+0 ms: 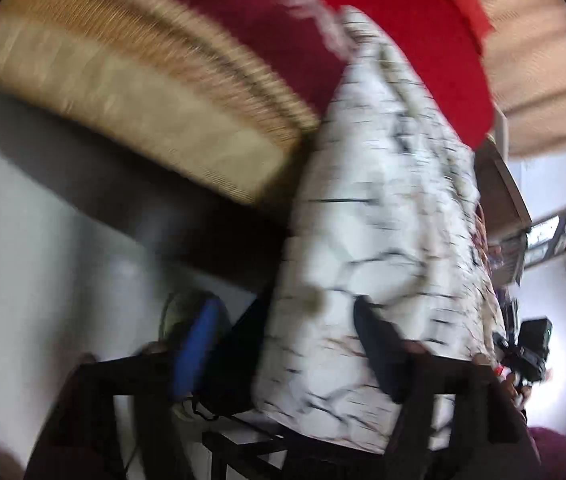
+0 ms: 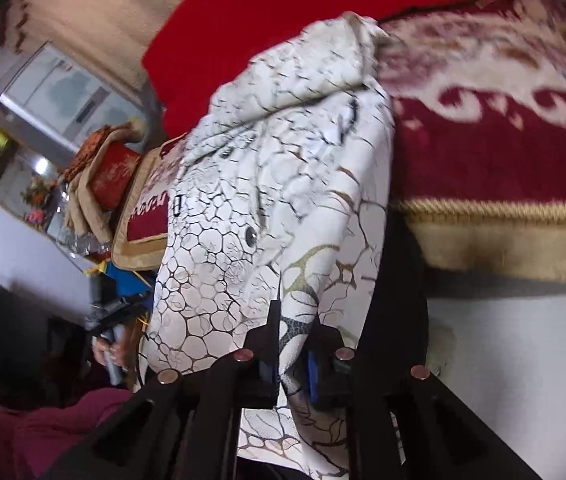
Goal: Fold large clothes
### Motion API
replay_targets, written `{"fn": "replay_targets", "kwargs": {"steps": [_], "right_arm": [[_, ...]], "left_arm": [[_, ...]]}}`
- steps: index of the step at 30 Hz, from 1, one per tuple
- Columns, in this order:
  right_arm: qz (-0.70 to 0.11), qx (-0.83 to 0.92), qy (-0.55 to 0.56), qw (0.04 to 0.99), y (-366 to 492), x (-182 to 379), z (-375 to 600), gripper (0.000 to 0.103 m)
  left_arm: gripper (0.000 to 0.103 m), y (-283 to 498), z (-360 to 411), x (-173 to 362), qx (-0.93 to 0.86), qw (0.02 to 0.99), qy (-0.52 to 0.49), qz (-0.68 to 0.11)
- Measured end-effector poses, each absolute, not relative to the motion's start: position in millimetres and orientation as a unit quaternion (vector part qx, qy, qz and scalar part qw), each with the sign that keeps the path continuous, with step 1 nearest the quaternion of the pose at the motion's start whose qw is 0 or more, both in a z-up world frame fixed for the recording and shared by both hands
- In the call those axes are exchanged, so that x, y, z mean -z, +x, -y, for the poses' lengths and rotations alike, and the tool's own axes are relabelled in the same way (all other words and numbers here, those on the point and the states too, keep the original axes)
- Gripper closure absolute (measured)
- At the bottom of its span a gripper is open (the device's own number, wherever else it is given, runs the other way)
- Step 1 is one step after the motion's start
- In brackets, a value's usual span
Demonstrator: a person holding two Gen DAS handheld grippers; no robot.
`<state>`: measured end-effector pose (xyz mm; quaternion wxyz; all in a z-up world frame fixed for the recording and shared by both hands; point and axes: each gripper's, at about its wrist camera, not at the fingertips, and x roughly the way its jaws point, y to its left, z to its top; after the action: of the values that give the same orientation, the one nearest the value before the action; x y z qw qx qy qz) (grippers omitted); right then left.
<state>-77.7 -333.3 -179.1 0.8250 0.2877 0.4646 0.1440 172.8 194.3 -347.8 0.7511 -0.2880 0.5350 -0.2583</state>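
1. The white crackle-patterned garment (image 2: 283,184) hung bunched off the near edge of the bed (image 2: 503,184), unfolded.
2. The right tool (image 2: 293,364) was clamped on its lower edge.
3. The left tool (image 1: 283,344) stood apart, cloth between its fingers, unpinched.
4. Judged barely begun: spreading and every fold remained.

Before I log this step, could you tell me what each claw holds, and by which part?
The right claw pinches a fold of the white patterned garment at its lower edge. The left claw stands open around the cloth, gripping nothing.
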Motion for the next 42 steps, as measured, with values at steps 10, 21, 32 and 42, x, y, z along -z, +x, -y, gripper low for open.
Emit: {"fn": "replay_targets", "kwargs": {"steps": [10,21,32,42], "right_arm": [[-0.49,-0.134,0.313,0.803,-73.1,187.6,338.7,0.085],[-0.493,-0.122,0.316,0.802,-75.1,192.1,332.2,0.036],[-0.435,-0.165,0.252,0.849,-55.1,130.3,312.9,0.097],[-0.376,-0.177,0.298,0.859,40.4,94.3,342.9,0.098]], "left_arm": [[0.022,167.1,-182.4,406.0,0.351,0.639,-0.427,-0.535],[0.094,159.0,-178.4,373.6,0.4,0.642,-0.427,-0.495],[0.1,172.1,-173.9,260.9,0.423,0.713,-0.383,-0.409],[0.101,266.6,-143.0,134.6,0.417,0.772,-0.326,-0.351]]}}
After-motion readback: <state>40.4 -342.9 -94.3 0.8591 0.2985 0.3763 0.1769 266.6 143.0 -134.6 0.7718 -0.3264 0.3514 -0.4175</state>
